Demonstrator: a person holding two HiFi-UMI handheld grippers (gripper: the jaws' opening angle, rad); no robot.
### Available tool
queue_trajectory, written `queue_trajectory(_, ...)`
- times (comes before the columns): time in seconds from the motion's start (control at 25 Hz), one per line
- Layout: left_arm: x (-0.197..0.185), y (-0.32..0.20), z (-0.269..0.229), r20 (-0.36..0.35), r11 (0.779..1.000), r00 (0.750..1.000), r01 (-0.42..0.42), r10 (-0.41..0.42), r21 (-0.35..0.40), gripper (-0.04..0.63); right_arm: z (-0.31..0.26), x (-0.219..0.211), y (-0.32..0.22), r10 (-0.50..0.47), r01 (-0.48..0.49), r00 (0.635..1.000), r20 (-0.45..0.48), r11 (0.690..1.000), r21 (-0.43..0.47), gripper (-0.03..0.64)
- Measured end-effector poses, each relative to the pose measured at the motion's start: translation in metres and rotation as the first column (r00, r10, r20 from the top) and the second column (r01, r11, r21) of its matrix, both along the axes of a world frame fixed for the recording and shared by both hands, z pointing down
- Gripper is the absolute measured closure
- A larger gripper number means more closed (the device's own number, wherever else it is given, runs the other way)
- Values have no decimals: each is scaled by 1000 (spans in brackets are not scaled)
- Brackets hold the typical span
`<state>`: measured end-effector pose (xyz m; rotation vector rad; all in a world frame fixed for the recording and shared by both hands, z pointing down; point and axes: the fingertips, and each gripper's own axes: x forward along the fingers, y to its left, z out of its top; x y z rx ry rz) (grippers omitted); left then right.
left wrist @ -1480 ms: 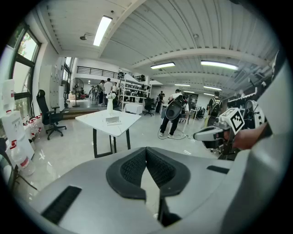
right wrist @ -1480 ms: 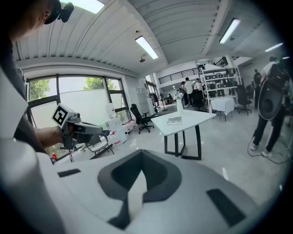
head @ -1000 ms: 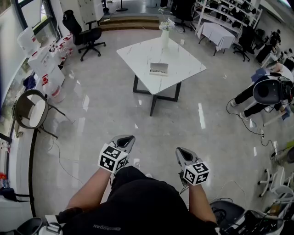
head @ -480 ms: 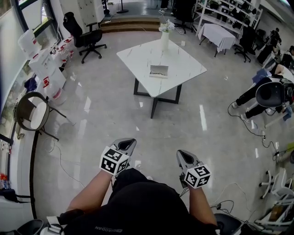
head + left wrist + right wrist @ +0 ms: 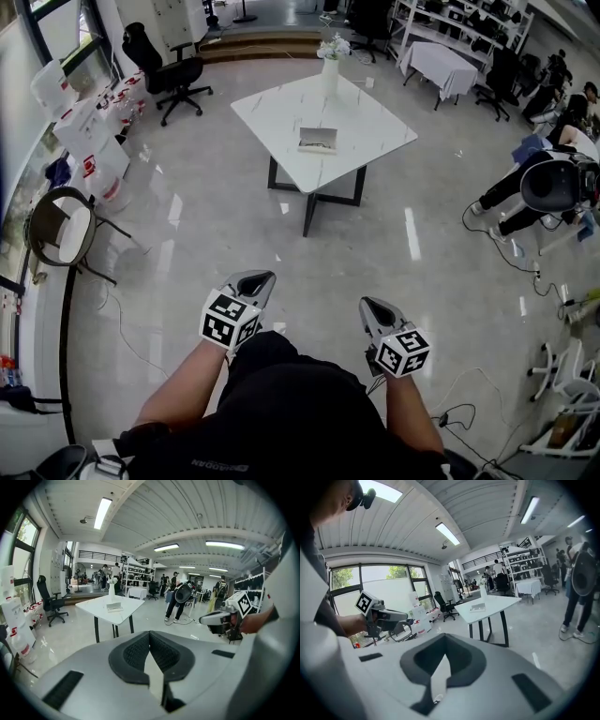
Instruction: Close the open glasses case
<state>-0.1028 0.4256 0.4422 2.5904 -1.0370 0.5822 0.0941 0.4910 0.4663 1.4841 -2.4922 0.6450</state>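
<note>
The open glasses case point(image 5: 318, 140) lies on the white table point(image 5: 375, 127) far ahead of me across the floor; it also shows small in the left gripper view point(image 5: 114, 606) and the right gripper view point(image 5: 478, 607). My left gripper point(image 5: 260, 277) and right gripper point(image 5: 367, 305) are held close to my body, well short of the table. In each gripper view the jaw tips meet, left gripper point(image 5: 150, 633) and right gripper point(image 5: 445, 637), with nothing between them.
A white vase with flowers point(image 5: 330, 70) stands at the table's far corner. A black office chair point(image 5: 159, 70) and stacked white boxes point(image 5: 84, 141) line the left wall, with a round chair point(image 5: 61, 230) nearer. A person point(image 5: 544, 187) bends over at the right; cables lie on the floor.
The head view has shifted slightly, so the table sits a little left and higher. Both grippers stay in front of my body, shut as before.
</note>
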Motion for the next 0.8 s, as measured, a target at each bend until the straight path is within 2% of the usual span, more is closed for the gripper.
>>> queue_trajectory(0.36, -8, -2, 19, 11, 999, 1000, 17, -17, -41, 591, 11, -10, -14, -27, 27, 1000, 0, 999, -21, 616)
queue_trajectory(0.8, 1, -47, 29, 13, 998, 1000, -7, 8, -61, 591, 26, -4, -54, 2, -2, 1000, -3, 998, -63, 617)
